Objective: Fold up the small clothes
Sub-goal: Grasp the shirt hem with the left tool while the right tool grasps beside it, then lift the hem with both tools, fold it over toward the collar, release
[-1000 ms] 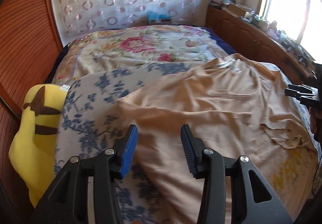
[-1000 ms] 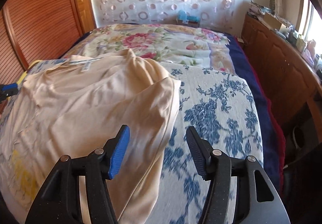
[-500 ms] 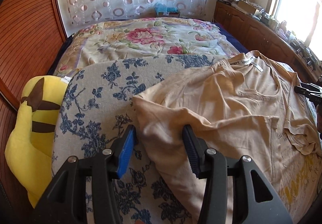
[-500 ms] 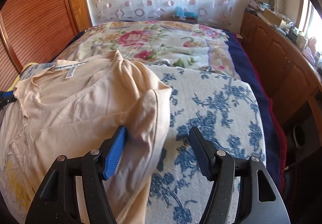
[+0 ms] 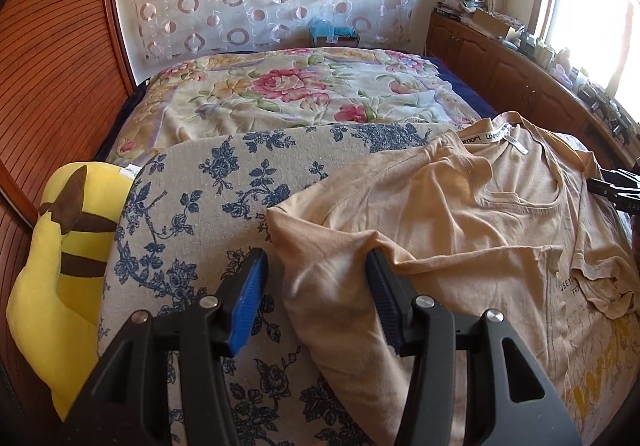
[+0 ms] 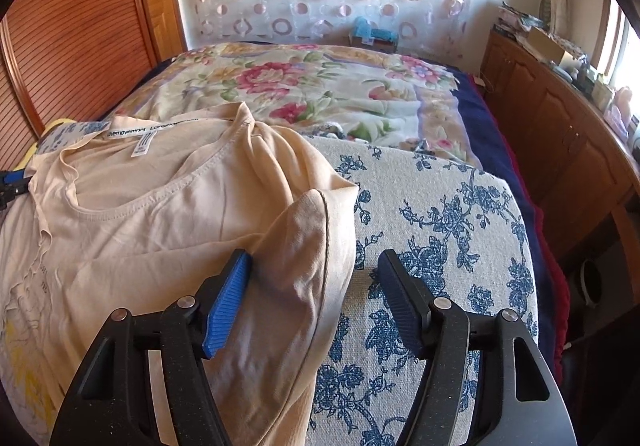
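A beige T-shirt (image 5: 460,230) lies spread on the blue-flowered cloth (image 5: 208,205) over the bed. Both grippers' jaws have just been opening: the left gripper (image 5: 316,286) and right gripper (image 6: 314,286) each straddle a loose sleeve, unclamped. The neck label (image 6: 140,143) and yellow chest print (image 5: 596,382) are unreadable.

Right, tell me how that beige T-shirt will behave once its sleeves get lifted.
The beige T-shirt will probably hang floppy and sag between grips: it already lies in soft wrinkles and rumpled sleeves. It looks thin and light, so lifting should take little effort. It is unlikely to slide freely, since it rests on the woven blue floral cover, though a shallow pinch of the fabric could slip out.
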Demonstrator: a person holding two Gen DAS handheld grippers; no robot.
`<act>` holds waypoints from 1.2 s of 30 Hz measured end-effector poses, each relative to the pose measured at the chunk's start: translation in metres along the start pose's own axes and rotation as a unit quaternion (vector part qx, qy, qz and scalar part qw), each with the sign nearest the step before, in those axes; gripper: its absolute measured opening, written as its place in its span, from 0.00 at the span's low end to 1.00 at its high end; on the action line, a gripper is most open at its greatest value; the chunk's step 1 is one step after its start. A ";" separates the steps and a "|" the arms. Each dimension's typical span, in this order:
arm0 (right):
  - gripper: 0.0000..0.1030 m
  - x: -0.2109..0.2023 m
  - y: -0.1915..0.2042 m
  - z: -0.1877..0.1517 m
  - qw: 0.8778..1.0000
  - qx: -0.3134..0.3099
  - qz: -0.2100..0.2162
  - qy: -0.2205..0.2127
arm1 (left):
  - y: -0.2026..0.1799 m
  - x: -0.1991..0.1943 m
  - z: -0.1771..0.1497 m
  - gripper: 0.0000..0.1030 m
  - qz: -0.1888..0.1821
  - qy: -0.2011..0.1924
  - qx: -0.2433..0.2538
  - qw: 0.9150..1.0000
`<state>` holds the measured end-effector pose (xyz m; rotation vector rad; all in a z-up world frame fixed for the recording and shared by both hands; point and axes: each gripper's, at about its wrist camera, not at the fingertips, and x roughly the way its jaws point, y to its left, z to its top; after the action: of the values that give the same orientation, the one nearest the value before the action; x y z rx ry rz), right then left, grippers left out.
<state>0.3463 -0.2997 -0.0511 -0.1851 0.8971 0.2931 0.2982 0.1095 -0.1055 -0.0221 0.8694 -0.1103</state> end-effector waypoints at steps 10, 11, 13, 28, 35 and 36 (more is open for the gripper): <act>0.67 0.001 0.001 0.000 1.000 0.000 0.000 0.002 | 0.003 0.001 0.001 0.44 -0.009 -0.002 -0.003 1.000; 0.67 0.001 0.002 0.001 1.000 -0.001 0.000 0.005 | 0.004 0.000 0.001 0.33 -0.018 -0.004 -0.003 1.000; 0.60 0.001 0.005 0.000 1.000 -0.005 0.009 0.011 | 0.005 0.000 0.001 0.23 -0.035 -0.005 -0.005 0.999; 0.04 -0.043 0.030 0.012 0.996 -0.024 0.079 -0.040 | -0.017 -0.071 -0.003 0.02 -0.077 -0.070 -0.006 0.995; 0.04 -0.115 0.040 -0.002 0.991 -0.032 0.090 -0.093 | -0.029 -0.140 -0.024 0.02 -0.071 -0.125 0.009 0.990; 0.04 -0.124 0.041 -0.009 0.991 -0.032 0.089 -0.099 | -0.031 -0.151 -0.032 0.02 -0.070 -0.131 0.011 0.989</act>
<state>0.2538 -0.2850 0.0398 -0.1336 0.7093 0.4984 0.1745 0.0957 -0.0099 -0.0757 0.6034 -0.2441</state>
